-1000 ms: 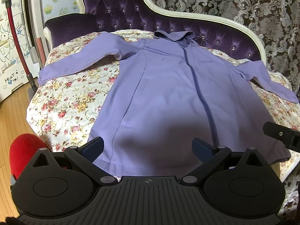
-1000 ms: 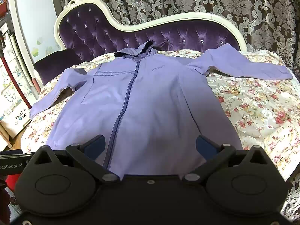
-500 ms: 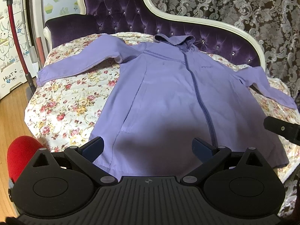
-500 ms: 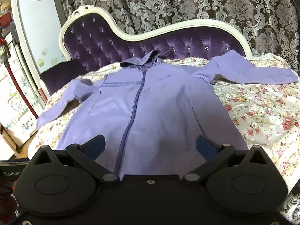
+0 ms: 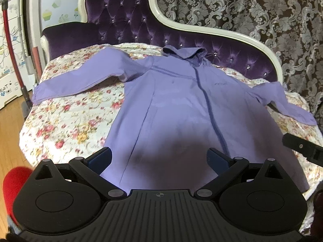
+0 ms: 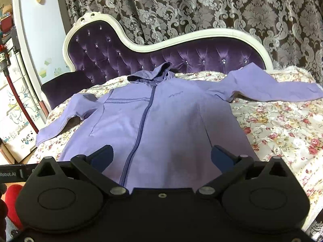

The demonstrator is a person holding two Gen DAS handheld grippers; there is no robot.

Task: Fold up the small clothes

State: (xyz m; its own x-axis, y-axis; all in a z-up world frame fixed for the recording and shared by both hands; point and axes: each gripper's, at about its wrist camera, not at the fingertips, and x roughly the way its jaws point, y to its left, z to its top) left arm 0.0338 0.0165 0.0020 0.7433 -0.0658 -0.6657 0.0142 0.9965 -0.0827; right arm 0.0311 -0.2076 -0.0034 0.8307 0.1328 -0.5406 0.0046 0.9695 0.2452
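A lilac zip-up hooded jacket [image 5: 181, 104] lies flat, front up, on a floral bedspread, sleeves spread to both sides, hood toward the headboard. It also shows in the right wrist view [image 6: 161, 121]. My left gripper [image 5: 159, 158] is open and empty, above the jacket's hem left of the zipper. My right gripper [image 6: 162, 156] is open and empty, above the hem right of the zipper. A part of the right gripper [image 5: 302, 148] shows at the right edge of the left wrist view.
The floral bedspread [image 5: 66, 121] covers a chaise with a purple tufted back [image 6: 201, 54] and white frame. Patterned curtains [image 6: 201, 6] hang behind. A red object [image 5: 14, 179] sits low on the left by the wooden floor [image 5: 8, 141]. White cabinets [image 6: 18, 121] stand left.
Both grippers have drawn back and risen a little, so the jacket looks smaller and more headboard and curtain show. Both stay open. The jacket has not moved.
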